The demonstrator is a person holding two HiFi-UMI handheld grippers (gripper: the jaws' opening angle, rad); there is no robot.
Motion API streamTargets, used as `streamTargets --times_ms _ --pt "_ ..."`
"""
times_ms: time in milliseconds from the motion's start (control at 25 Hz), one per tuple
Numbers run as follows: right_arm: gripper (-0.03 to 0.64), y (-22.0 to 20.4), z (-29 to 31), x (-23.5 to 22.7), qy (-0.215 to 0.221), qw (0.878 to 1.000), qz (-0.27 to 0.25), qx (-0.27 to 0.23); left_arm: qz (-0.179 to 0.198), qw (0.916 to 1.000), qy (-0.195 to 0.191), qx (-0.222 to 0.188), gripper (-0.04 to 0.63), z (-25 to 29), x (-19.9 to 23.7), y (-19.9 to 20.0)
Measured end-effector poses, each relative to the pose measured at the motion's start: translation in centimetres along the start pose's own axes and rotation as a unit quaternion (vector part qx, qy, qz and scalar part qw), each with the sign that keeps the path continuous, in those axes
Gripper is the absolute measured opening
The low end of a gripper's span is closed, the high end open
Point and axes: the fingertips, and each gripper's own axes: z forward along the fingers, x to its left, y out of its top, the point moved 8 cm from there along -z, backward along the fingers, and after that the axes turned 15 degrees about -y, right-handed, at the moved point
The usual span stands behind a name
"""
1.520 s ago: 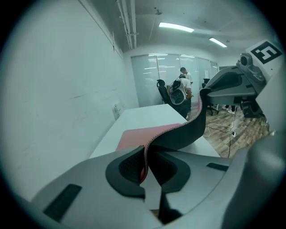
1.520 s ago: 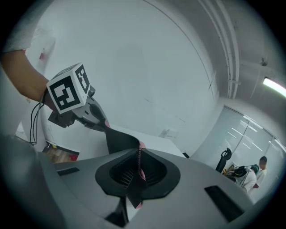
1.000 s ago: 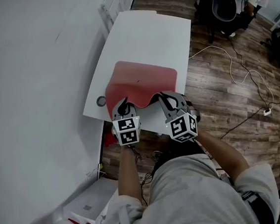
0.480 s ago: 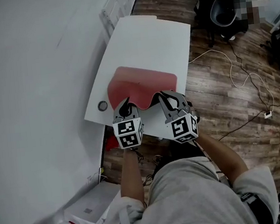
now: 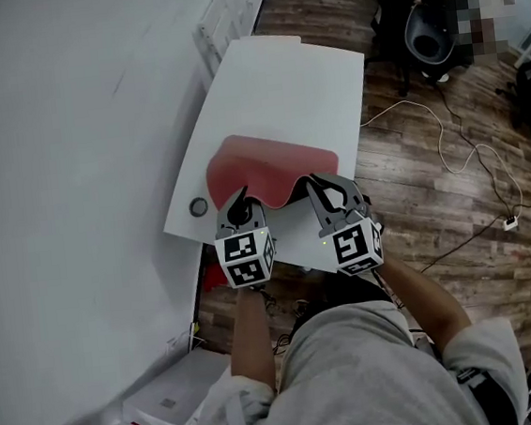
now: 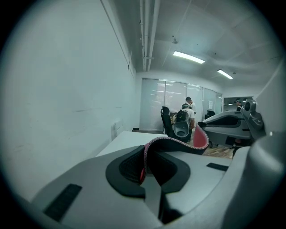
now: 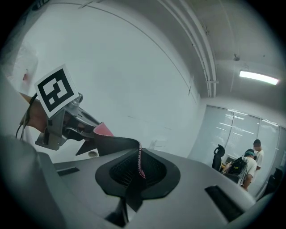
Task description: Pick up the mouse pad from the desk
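The red mouse pad (image 5: pixel 265 166) with a black underside hangs over the white desk (image 5: pixel 279 73), its near edge lifted and sagging between the two grippers. My left gripper (image 5: pixel 238 203) is shut on the pad's near left corner; in the left gripper view the pad's edge (image 6: pixel 172 142) runs out from between the jaws. My right gripper (image 5: pixel 324 189) is shut on the near right corner, and the right gripper view shows the pad (image 7: pixel 117 143) pinched edge-on, stretching toward the left gripper (image 7: pixel 71 127). The far part of the pad lies low over the desk.
A small dark ring (image 5: pixel 198 206) lies on the desk's left edge beside the pad. A white wall runs along the left. Cables (image 5: pixel 457 154) trail over the wooden floor at the right. Office chairs and people (image 5: pixel 434 19) are at the far end. A white box (image 5: pixel 166 392) sits on the floor near left.
Both grippers have risen a little with the pad's near edge still pinched in them; more of the pad is lifted off the desk.
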Motion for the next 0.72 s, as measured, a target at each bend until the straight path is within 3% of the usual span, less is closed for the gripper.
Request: streamTargets --times_ms 720 --pt "0.051 3.6 -3.0 -2.9 -0.015 0.998 0.047 -0.045 0.006 0.9968 -0.012 -0.078 0.028 -3.2 -3.6 4.7"
